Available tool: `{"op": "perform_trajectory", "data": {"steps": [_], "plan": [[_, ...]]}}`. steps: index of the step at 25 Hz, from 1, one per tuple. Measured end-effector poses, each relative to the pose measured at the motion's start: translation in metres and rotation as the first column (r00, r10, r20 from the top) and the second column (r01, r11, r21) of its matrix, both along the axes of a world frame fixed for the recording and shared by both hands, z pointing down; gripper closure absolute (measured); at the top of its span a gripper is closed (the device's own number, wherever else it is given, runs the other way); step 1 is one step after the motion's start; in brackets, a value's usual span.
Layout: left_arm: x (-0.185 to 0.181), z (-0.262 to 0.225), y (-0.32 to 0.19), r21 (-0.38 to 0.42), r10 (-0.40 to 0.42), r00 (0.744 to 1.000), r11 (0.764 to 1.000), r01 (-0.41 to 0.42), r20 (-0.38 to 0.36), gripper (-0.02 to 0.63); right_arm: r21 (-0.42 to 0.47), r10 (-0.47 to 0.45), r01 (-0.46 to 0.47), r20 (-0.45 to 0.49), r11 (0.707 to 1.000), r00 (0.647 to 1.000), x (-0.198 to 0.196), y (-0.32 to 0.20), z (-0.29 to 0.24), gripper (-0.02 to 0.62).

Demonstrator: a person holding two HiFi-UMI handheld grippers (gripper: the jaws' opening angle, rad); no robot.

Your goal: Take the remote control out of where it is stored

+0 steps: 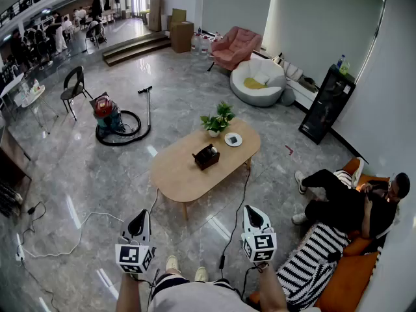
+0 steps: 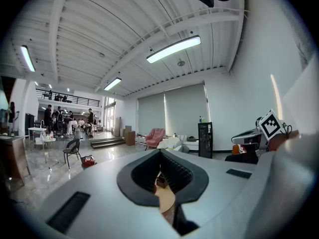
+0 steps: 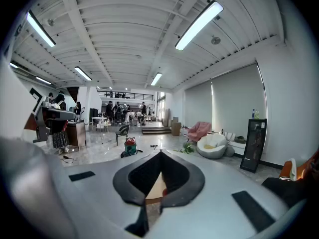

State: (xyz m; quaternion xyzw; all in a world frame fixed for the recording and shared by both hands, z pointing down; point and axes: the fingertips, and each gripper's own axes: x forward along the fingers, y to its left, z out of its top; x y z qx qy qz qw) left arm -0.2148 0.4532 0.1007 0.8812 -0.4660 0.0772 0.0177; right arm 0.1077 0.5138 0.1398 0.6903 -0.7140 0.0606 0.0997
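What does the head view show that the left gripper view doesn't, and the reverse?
Head view only: the plant and the white plate on the wooden table, plus the wearer's shoes. Left gripper view only: the ceiling with its strip lights. Both: the wooden table, the dark box on it, the red vacuum cleaner, the pink armchair.

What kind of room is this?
Probably a big open lounge, maybe a showroom: a wooden coffee table, a pink armchair and a round white lounger stand on a wide shiny floor.
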Motion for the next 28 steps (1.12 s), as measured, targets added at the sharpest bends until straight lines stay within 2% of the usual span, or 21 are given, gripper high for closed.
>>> {"op": "perform_trajectory", "data": {"steps": [16, 20, 28], "plan": [[0.028, -0.011, 0.006, 0.02, -0.002, 1.0, 1.0, 0.002, -0.007, 0.601, 0.018, -0.042, 0.042, -0.004, 0.999, 0.999, 0.019, 0.008, -0.003, 0.588], [0.029, -0.007, 0.004, 0.005, -0.014, 1.0, 1.0, 0.014, 0.002, 0.601, 0.0, -0.056, 0.056, -0.004, 0.998, 0.998, 0.019, -0.001, 0.0, 0.588], [0.044, 0.008, -0.047, -0.019, -0.017, 1.0, 1.0, 0.017, 0.022, 0.601, -0.042, -0.055, 0.054, -0.015, 0.998, 0.998, 0.034, -0.053, 0.016, 0.588]]}}
